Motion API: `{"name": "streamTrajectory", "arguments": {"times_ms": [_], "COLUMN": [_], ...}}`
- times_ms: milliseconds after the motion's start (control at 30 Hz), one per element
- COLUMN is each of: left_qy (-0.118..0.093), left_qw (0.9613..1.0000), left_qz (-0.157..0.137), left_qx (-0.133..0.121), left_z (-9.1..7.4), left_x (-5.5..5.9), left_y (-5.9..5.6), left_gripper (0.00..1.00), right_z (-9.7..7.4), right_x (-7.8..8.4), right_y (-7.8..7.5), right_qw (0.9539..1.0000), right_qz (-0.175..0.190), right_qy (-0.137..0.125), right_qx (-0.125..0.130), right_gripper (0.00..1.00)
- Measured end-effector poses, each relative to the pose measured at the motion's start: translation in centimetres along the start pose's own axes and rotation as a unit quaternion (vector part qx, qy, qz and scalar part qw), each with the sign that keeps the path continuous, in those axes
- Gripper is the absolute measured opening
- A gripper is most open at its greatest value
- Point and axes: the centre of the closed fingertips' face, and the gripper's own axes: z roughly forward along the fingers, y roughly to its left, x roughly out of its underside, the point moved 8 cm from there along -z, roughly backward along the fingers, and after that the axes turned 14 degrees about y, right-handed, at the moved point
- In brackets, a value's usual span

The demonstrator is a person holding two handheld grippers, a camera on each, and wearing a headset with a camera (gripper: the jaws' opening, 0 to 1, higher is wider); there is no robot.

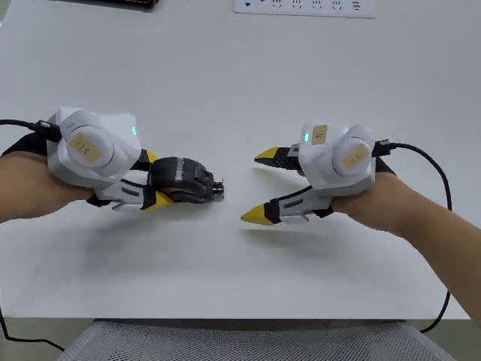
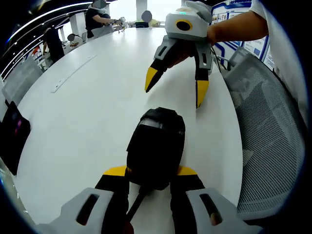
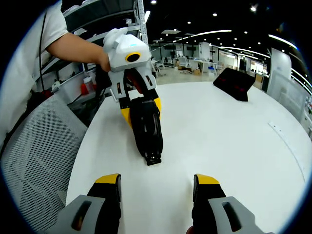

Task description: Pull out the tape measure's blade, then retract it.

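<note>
White surface (image 1: 225,68) under ceiling spotlights (image 3: 214,14); grey mesh chair (image 1: 248,342) at its near edge, power strip (image 1: 304,6) at its far edge.

Two grippers: the left gripper (image 1: 156,179) and the right gripper (image 1: 253,187), each with two yellow-tipped jaws, four tips in all. One black tape measure (image 1: 183,180), between the left gripper's jaws. One white power strip (image 1: 304,6), far beyond both tools. Two black cables (image 1: 409,147), one trailing behind each gripper. One mesh chair (image 1: 248,342), behind both.
</note>
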Motion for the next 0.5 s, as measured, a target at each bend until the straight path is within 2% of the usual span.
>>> {"name": "streamTrajectory", "arguments": {"times_ms": [200, 500], "left_qy": [0.000, 0.001], "left_qw": [1.0000, 0.9999], "left_qz": [-0.004, -0.006], "left_qx": [-0.003, -0.009], "left_z": [0.0, 0.0], "left_x": [0.0, 0.1], "left_y": [-0.1, -0.2], "left_gripper": [0.27, 0.27], "right_z": [1.0, 2.5], "right_x": [-0.6, -1.1], "right_y": [-0.4, -0.1], "right_qw": [0.9999, 0.9994], "right_qz": [-0.010, -0.027], "right_qy": [-0.007, -0.011], "right_qx": [-0.004, -0.016], "right_gripper": [0.52, 0.39]}}
